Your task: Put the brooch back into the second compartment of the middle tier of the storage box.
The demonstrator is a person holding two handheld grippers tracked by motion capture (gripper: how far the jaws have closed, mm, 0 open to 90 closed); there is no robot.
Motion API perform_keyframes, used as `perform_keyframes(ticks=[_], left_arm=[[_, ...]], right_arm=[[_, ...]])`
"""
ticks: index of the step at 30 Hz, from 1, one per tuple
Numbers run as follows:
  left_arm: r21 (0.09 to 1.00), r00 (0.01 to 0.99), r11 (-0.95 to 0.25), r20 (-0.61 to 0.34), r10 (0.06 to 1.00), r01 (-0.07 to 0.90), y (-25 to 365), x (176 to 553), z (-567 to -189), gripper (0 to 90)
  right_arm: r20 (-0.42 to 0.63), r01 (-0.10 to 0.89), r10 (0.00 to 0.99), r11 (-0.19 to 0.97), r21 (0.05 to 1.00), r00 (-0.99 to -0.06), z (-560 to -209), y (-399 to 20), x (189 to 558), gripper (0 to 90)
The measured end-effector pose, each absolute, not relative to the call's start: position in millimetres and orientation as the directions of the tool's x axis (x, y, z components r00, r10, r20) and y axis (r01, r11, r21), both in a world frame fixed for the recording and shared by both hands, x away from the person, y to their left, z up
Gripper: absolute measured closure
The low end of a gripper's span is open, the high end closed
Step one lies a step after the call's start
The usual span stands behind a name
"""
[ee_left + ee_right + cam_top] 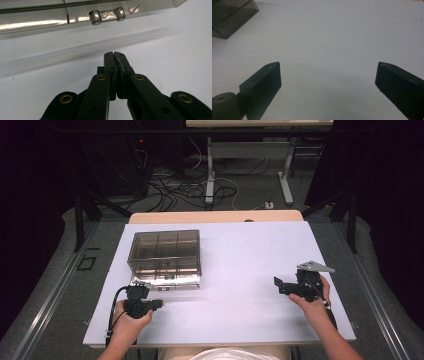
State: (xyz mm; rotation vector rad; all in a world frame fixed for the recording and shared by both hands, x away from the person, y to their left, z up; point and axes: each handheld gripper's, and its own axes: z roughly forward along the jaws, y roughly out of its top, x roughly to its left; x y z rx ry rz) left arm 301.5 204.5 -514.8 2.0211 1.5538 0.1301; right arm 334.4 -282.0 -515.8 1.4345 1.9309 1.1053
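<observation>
We hold our left gripper (159,304) low at about seven o'clock on the white table (240,255), its jaws pressed together with nothing between them. It points toward the smoky clear box (166,256), which sits at about ten o'clock, its front just beside the gripper. In the left gripper view the closed tips (114,55) aim at two small metal knobs (107,15) on the box's front wall, near but not touching. We judge that narrow tips suit hooking or nudging that front panel, which looks like a drawer, so the closed jaws make sense for the approach.

Our right gripper (278,284) rests at about four o'clock, well apart from the box, jaws spread wide and empty over bare table; it seems parked out of the way.

The box's dividers show through the lid, but whether anything lies inside we cannot tell. The left gripper view cuts off the box's upper part.
</observation>
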Motion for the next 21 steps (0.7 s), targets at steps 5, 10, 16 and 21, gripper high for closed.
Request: perform_keyframes(ticks=[5,10,16,21], left_arm=[[0.518,0.324,-0.154,-0.255,0.911,0.841,204,300,-513,89.7],[0.538,0.34,-0.155,-0.264,0.903,0.829,206,300,-509,89.6],[0.554,0.335,-0.139,-0.269,0.903,0.821,211,300,-505,89.2],[0.571,0.338,-0.136,-0.264,0.903,0.81,212,300,-500,89.4]], right_arm=[[0.079,0.543,0.941,0.12,0.831,-0.329,-516,-282,334,6.4],[0.089,0.549,0.94,0.114,0.828,-0.33,-516,-282,334,6.4],[0.091,0.549,0.938,0.115,0.828,-0.334,-516,-283,335,6.4],[0.09,0.546,0.938,0.115,0.83,-0.334,-516,-284,335,6.4]])
